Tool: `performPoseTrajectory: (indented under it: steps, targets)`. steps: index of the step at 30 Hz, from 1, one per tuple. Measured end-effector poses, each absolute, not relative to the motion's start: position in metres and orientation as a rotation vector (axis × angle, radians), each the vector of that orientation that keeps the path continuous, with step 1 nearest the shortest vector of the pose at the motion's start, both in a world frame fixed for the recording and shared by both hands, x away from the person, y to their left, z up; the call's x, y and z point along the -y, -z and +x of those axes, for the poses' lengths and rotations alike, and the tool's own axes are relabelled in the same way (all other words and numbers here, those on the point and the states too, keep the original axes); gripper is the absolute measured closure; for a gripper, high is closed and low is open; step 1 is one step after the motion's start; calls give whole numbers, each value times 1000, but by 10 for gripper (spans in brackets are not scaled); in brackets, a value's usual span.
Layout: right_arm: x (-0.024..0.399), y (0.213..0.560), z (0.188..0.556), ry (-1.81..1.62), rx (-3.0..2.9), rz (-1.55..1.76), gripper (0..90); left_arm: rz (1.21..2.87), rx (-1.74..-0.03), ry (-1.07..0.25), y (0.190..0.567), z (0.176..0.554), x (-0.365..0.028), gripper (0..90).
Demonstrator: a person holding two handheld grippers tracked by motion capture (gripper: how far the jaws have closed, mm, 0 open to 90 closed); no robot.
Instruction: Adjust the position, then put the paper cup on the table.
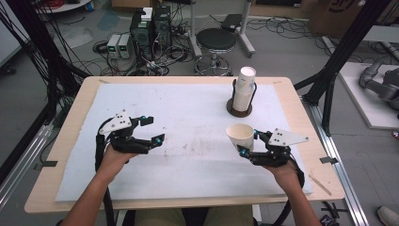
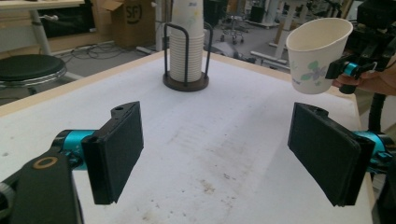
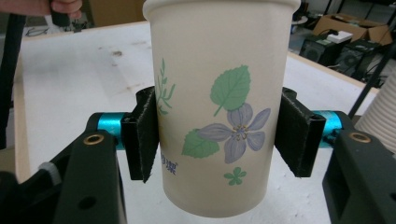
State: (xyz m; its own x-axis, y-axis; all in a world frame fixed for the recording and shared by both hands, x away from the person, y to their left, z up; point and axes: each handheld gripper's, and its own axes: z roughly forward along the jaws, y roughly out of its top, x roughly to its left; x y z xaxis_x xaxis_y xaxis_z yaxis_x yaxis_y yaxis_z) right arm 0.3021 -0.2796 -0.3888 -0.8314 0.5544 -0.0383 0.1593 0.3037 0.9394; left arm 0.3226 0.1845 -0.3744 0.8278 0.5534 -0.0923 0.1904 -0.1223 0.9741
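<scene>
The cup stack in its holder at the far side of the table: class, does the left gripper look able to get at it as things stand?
Probably yes. The left gripper is open and empty, and bare white mat lies between it and the cup stack. The right gripper with its paper cup stays off to the side.

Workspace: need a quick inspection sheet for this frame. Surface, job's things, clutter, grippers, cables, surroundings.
Surface: white mat on a wooden table; faint brown stains mid-mat.
Job's things: paper cup with flower print, upright, held off the mat; cup stack in a wire holder at the far right.
Clutter: nothing seen on the mat.
Grippers: left gripper open, holding nothing, low over the left of the mat; right gripper shut on the paper cup, pads on opposite sides.
Cables: one trails from each gripper off the near edge; tangle on the floor beyond the table.
Surroundings: stool, computer towers, cardboard boxes.
</scene>
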Motion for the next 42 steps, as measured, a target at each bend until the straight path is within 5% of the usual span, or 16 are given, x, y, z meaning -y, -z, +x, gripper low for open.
performPoseTrajectory:
  steps: [18,42]
  targets:
    - [285,388,304,-1581,-2159,676,384,1656,-623,-365,384,317,-201,184]
    - [222,407,347,-1690,-2065,744,380,1610,-694,-422,411,304,-233,185]
